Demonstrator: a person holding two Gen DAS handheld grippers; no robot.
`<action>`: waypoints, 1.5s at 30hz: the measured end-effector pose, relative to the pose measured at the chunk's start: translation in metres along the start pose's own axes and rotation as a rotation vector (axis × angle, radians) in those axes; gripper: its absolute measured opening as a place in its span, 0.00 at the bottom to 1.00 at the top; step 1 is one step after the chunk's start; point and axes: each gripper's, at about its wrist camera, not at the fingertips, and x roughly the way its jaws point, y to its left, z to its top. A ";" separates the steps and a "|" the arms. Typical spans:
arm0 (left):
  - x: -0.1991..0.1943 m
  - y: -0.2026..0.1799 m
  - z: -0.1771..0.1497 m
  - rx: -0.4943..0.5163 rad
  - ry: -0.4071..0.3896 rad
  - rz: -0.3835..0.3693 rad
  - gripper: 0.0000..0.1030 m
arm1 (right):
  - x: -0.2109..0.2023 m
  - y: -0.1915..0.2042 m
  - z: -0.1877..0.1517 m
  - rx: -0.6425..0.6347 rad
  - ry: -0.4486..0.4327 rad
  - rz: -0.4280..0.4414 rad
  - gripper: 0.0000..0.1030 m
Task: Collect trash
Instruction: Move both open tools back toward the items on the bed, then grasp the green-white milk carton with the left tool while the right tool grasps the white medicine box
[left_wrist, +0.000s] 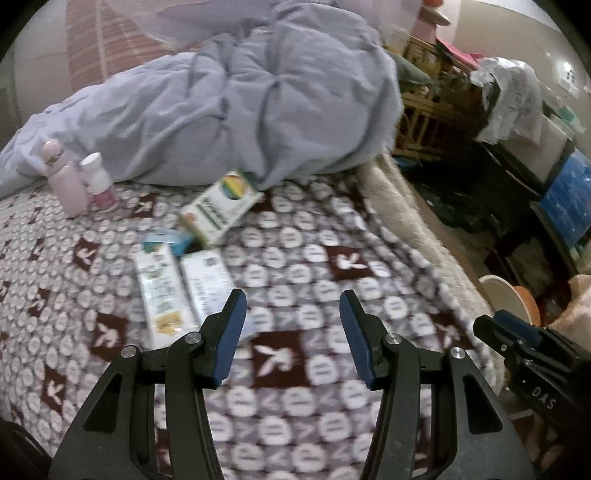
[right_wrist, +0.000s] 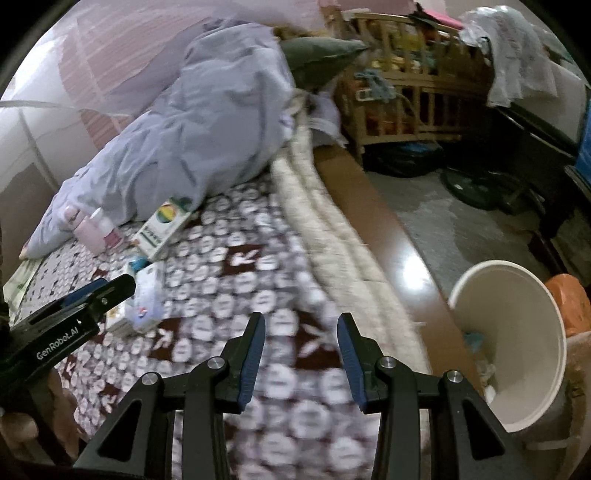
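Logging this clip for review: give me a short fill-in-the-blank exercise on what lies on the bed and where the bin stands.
1. Both claws, left claw and right claw, hold ____.
2. The two pink bottles stand ____ on the blanket.
3. The white bin stands on the ____ beside the bed.
4. The box with the rainbow circle lies against the ____ duvet.

Missing: nothing; upright; floor; lilac

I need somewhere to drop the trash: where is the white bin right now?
In the right wrist view the round white plastic bin stands on the floor at the right, beside the bed's brown wooden edge.
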 end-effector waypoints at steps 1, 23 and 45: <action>-0.002 0.008 -0.001 -0.007 -0.006 0.011 0.49 | 0.001 0.006 0.000 -0.007 0.000 0.007 0.38; -0.007 0.146 -0.037 -0.172 0.074 0.106 0.49 | 0.035 0.099 -0.002 -0.137 0.067 0.106 0.40; 0.064 0.156 -0.001 -0.339 0.184 -0.059 0.57 | 0.121 0.140 0.009 -0.161 0.212 0.162 0.44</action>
